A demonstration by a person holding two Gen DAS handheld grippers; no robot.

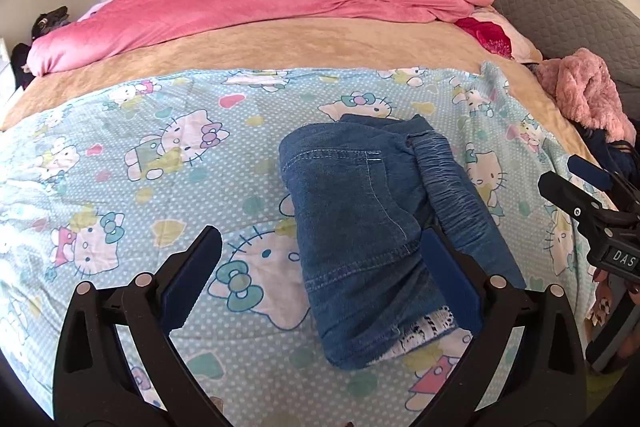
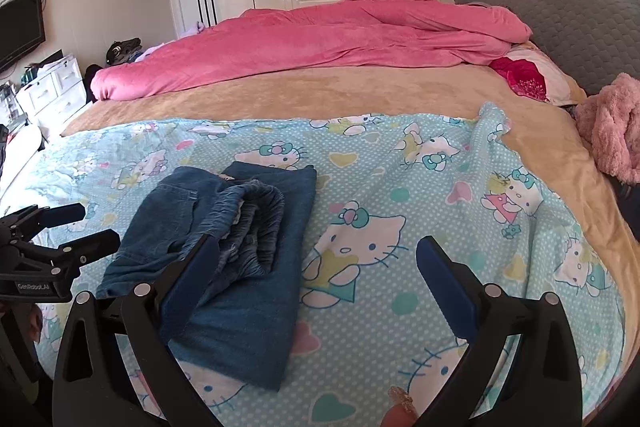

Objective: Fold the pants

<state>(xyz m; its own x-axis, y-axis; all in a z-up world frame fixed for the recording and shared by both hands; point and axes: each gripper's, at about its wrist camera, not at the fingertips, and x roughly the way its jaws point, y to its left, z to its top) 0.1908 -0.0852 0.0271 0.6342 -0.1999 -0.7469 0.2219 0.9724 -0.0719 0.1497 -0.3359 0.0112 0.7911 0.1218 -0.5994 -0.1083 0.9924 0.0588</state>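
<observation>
Now both tongs gape wide and hold nothing. Left gripper (image 1: 320, 275) reads "GenRobot.AI" on its side; right gripper (image 2: 316, 283) reads "DAS". Folded pants (image 1: 372, 227) lie on the cat-print sheet (image 1: 120, 187) between them, under the left gripper's right finger (image 1: 448, 279).

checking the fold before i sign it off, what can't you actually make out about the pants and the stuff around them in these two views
- Underside of the folded pants, both views: hidden by the upper denim layers.
- Near right edge of the pants, left wrist view: the left gripper's finger covers it.
- Near left edge of the pants, right wrist view: behind the right gripper's finger.
- White patterned scrap at the hem, left wrist view: lining or sheet, unclear.
- Dark heap under the fluffy pink garment: cut off by the edge.
</observation>
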